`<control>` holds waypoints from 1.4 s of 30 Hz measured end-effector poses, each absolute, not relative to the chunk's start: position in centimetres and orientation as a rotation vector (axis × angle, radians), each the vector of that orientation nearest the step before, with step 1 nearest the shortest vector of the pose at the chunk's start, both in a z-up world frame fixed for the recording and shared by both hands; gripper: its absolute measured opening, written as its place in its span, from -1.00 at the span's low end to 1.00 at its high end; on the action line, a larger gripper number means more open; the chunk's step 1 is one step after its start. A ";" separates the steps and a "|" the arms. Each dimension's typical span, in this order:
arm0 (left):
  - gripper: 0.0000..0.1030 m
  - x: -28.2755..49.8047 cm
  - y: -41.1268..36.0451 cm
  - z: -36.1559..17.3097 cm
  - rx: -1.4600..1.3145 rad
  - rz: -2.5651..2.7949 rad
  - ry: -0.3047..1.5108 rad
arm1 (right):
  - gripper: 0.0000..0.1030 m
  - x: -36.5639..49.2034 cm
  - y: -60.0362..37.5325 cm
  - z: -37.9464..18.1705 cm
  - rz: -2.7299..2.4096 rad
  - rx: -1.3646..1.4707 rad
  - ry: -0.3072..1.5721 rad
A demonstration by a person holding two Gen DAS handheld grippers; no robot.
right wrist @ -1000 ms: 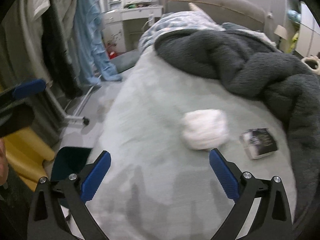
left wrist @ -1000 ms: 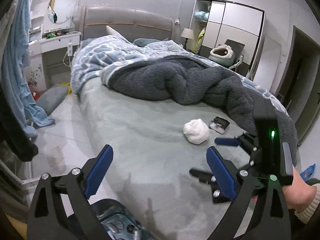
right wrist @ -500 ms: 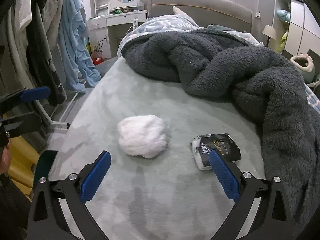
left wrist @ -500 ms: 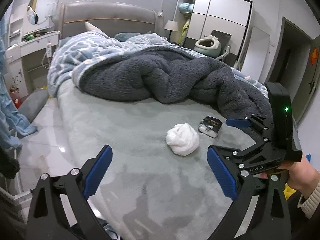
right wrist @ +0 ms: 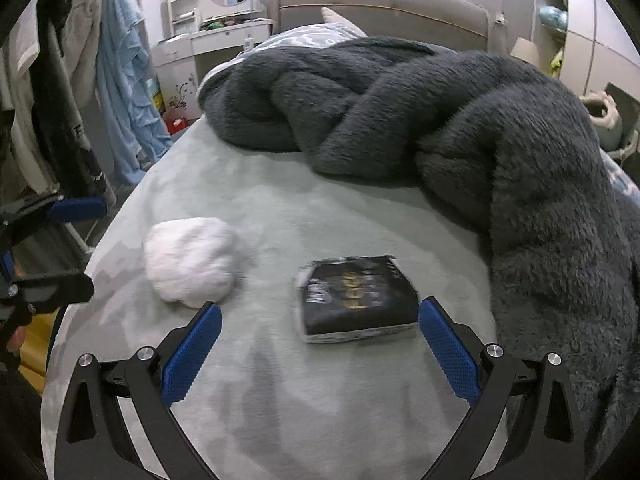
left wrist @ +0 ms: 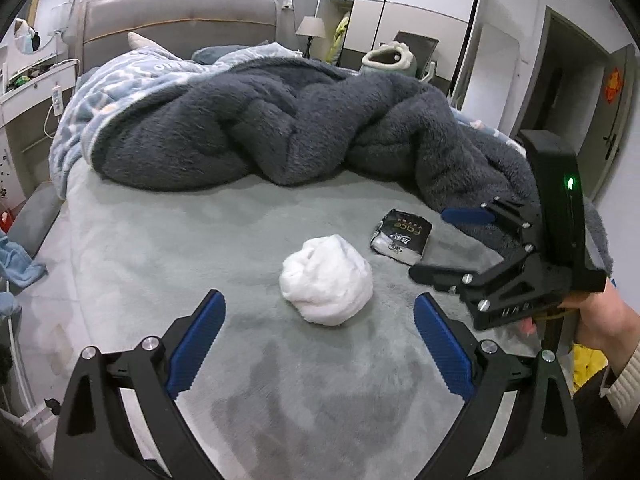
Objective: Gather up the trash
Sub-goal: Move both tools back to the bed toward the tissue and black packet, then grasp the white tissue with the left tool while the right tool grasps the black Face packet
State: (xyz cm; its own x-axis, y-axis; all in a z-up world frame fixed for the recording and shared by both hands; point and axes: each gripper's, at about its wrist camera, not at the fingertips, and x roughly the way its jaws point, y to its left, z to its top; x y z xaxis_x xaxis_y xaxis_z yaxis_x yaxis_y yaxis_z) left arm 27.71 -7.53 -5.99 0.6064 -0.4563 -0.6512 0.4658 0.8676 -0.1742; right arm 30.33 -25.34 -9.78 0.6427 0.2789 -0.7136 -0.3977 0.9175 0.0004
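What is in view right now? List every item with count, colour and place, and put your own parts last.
tissue wad: one, white, on the bed sheet in front of the left gripper
tissue pack: one, black with white edges, flat on the sheet right of the wad, between the right gripper's fingertips
fleece blanket: one, dark grey, bunched across the bed
patterned duvet: one, blue and white, near the headboard
bed sheet: one, pale grey-green
headboard: one, beige
dressing table: one, white, left of the bed
wardrobe: one, white, far right
left gripper: one, black with blue pads, open
right gripper: one, black with blue pads, open
right hand: one, holding the right gripper
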 end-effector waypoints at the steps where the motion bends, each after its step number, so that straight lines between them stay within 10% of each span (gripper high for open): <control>1: 0.87 28.0 -7.8 -6.2 0.014 -0.534 0.753 | 0.93 30.5 -25.8 -9.9 0.386 -0.151 0.785; 11: 0.74 30.8 -10.2 -8.8 0.014 -0.523 0.816 | 0.93 32.2 -26.7 -11.8 0.366 -0.131 0.797; 25: -0.06 31.6 -10.8 -10.1 0.000 -0.525 0.878 | 0.93 33.3 -26.1 -13.2 0.355 -0.109 0.847; 29: -0.07 31.1 -10.0 -9.3 0.002 -0.513 0.870 | 0.90 33.4 -26.3 -13.0 0.362 -0.073 0.858; 32: -0.07 30.6 -9.3 -8.6 -0.007 -0.495 0.865 | 0.48 33.2 -26.5 -12.9 0.357 -0.069 0.859; 42: -0.08 27.9 -7.2 -5.7 0.006 -0.411 0.808 | 0.42 31.1 -26.2 -9.5 0.354 -0.053 0.801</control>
State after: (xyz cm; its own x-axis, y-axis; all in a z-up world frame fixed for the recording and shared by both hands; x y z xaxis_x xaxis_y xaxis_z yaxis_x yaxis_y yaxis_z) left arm 27.94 -7.17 -5.66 0.6165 -0.3546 -0.7030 0.3590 0.9212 -0.1499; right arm 31.06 -26.24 -9.52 0.6403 0.2901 -0.7113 -0.3301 0.9400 0.0862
